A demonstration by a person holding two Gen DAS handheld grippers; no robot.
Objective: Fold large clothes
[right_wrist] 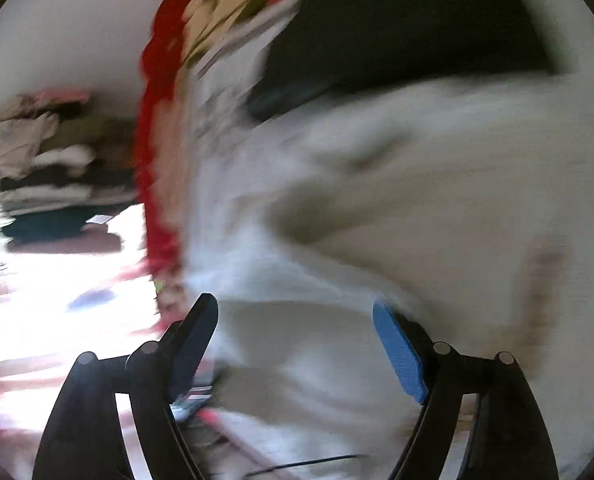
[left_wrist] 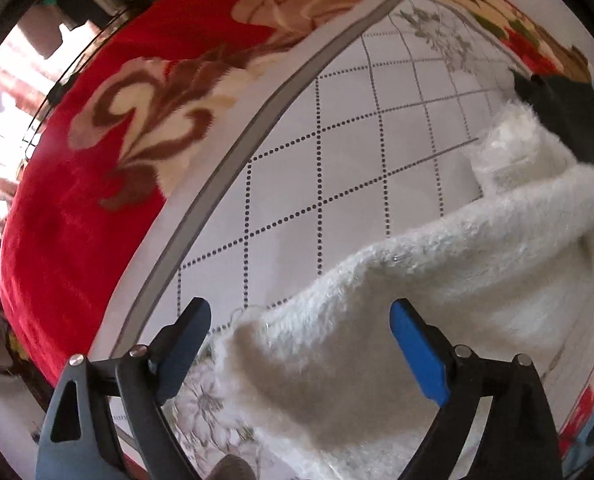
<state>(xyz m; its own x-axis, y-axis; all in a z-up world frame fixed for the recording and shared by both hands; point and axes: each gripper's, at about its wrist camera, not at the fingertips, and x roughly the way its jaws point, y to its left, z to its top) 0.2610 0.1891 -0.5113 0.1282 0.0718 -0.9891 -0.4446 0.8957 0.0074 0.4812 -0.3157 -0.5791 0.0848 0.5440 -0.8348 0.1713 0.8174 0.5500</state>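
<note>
Blur is smearing the whole right wrist view; only coarse shapes are being resolved there. Garment (right_wrist: 397,200) is being seen as a white mass filling the right and centre, edges unreadable, with a dark item (right_wrist: 397,28) above it and a red blanket (right_wrist: 161,152) strip left of centre. Right gripper (right_wrist: 295,344) is being held with fingers spread wide, nothing pinched; contact with cloth cannot be told.

In the left wrist view the garment (left_wrist: 437,300) is being shown sharp: fluffy white knit, lying on a white sheet (left_wrist: 337,160) with a dotted grid. Its right and bottom parts are being cut off by the frame. A folded edge is running from lower left up to upper right, so the long axis is being read as diagonal; which end is the collar cannot be told. Left gripper (left_wrist: 301,344) is being held spread wide over the garment's lower-left corner, nothing clamped. Blanket (left_wrist: 97,160) is lying left of the sheet border. Dark cloth (left_wrist: 557,108) is being partly hidden behind the garment's upper end.
</note>
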